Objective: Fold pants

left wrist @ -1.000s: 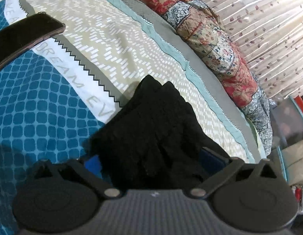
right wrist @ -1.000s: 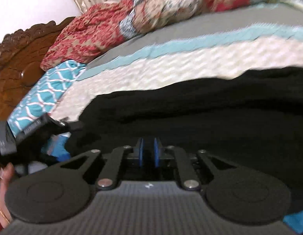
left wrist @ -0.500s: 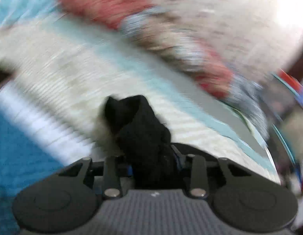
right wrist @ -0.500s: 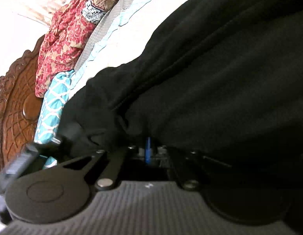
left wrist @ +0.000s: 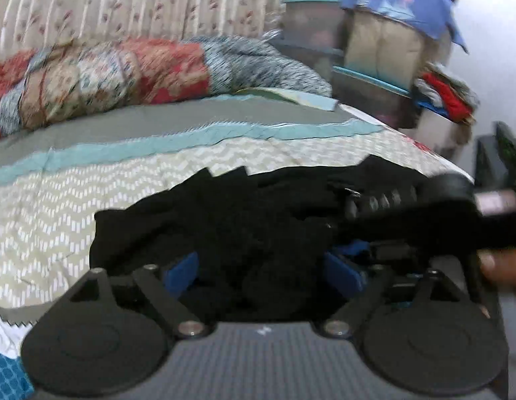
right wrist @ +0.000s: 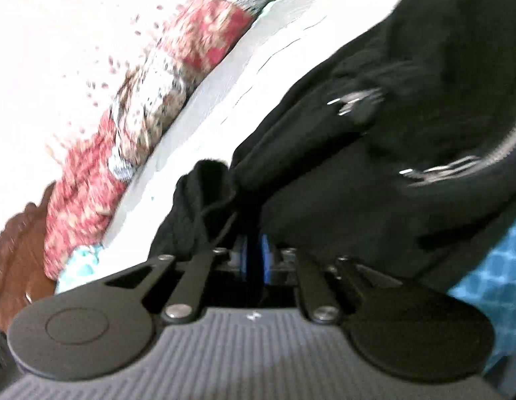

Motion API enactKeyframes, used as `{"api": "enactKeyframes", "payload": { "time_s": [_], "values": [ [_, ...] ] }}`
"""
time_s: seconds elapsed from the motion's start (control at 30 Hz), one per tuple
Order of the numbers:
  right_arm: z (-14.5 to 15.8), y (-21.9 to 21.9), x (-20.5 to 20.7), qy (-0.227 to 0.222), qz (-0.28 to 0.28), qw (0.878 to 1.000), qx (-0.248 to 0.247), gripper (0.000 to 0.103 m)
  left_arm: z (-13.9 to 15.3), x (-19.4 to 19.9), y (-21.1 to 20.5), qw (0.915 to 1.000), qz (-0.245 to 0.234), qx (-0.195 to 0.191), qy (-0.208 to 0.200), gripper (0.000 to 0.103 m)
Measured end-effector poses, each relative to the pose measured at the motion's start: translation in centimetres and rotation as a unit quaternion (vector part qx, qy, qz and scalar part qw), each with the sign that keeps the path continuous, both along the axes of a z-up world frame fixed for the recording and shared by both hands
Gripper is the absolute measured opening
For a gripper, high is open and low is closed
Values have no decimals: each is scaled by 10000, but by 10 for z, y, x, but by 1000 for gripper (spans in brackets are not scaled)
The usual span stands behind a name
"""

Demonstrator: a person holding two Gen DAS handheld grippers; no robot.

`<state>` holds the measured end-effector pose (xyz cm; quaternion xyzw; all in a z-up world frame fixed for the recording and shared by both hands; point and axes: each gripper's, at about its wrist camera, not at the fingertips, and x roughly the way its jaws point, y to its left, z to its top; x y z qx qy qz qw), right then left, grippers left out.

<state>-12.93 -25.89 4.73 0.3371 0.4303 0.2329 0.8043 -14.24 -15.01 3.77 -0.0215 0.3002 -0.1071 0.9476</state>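
Observation:
The black pants [left wrist: 244,220] lie bunched on the patterned bedspread [left wrist: 131,180]. In the left wrist view my left gripper [left wrist: 261,266] stands open, its blue pads wide apart with black cloth lying between them. The right gripper's body [left wrist: 457,220] crosses the right side of that view, close beside mine. In the right wrist view the pants [right wrist: 374,153] fill the upper right, and my right gripper [right wrist: 254,260] is shut, its blue pads pinched on a fold of the black cloth.
A rolled floral quilt [left wrist: 118,76] lies along the far side of the bed under a curtain [left wrist: 141,3]. Stacked storage boxes and clothes [left wrist: 384,50] stand past the bed's right end. A carved wooden headboard [right wrist: 14,256] shows at the left of the right wrist view.
My left gripper shut on the cloth, swung fast to the right toward the right gripper, and now stands open. The right gripper stays shut on the pants and has tilted.

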Motion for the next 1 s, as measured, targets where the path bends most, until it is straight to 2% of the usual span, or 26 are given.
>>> {"api": "enactKeyframes", "payload": {
  "time_s": [0.03, 0.13, 0.23, 0.33, 0.4, 0.43, 0.47, 0.5, 0.53, 0.57, 0.63, 0.73, 0.77, 0.83, 0.87, 0.9, 0.97, 1.0],
  "values": [
    [-2, -5, 0, 14, -32, 9999, 139, 41, 5, -7, 2, 9999, -77, -41, -67, 94],
    [-9, -3, 6, 82, -146, 9979, 619, 67, 22, -30, 25, 9988, 10, -424, -242, 98],
    [-11, -2, 10, 71, -61, 9967, 810, 78, 30, -32, 58, 9942, 625, -866, -162, 98],
    [-6, 2, 14, -9, 154, 9953, 957, 79, 31, -32, 89, 9819, 1276, -1398, -14, 92],
    [5, 2, 13, -248, 270, 9949, 938, 78, 29, -28, 104, 9725, 1502, -1778, 53, 80],
    [9, 12, 17, -362, 459, 9957, 718, 72, 28, -25, 107, 9702, 1537, -1873, 72, 77],
    [13, 22, 17, -466, 714, 9958, 342, 59, 27, -20, 110, 9688, 1553, -1930, 98, 70],
    [16, 32, 17, -566, 921, 9941, -127, 18, 25, -14, 107, 9692, 1541, -1916, 127, 61],
    [16, 42, 16, -648, 1033, 9908, -590, 18, 23, -9, 105, 9706, 1509, -1871, 152, 59],
    [16, 42, 16, -727, 973, 9895, -789, 18, 22, -3, 99, 9722, 1466, -1813, 195, 58],
    [20, 32, 16, -905, 662, 9891, -959, 17, 20, -2, 91, 9744, 1354, -1785, 211, 58],
    [32, 12, 8, -1500, 206, 9794, -1334, 18, 19, 7, 74, 9803, 1079, -1646, 173, 58],
    [32, 6, 9, -1546, 72, 9786, -1359, 18, 15, 12, 67, 9820, 1007, -1586, 212, 58],
    [11, -1, 22, -1187, 25, 9825, -1432, 20, 5, 22, 58, 9826, 957, -1541, 402, 58],
    [-1, 2, 27, -956, 112, 9837, -1516, 21, -4, 31, 53, 9828, 936, -1462, 625, 58],
    [-9, 6, 30, -925, 226, 9818, -1641, 23, -13, 38, 47, 9839, 933, -1251, 871, 58],
    [-6, 9, 29, -1095, 238, 9777, -1776, 29, -35, 50, 31, 9866, 882, -436, 1298, 59],
    [-2, 10, 30, -1083, 243, 9780, -1766, 34, -40, 48, 24, 9910, 748, -70, 1104, 59]
  ]
}}
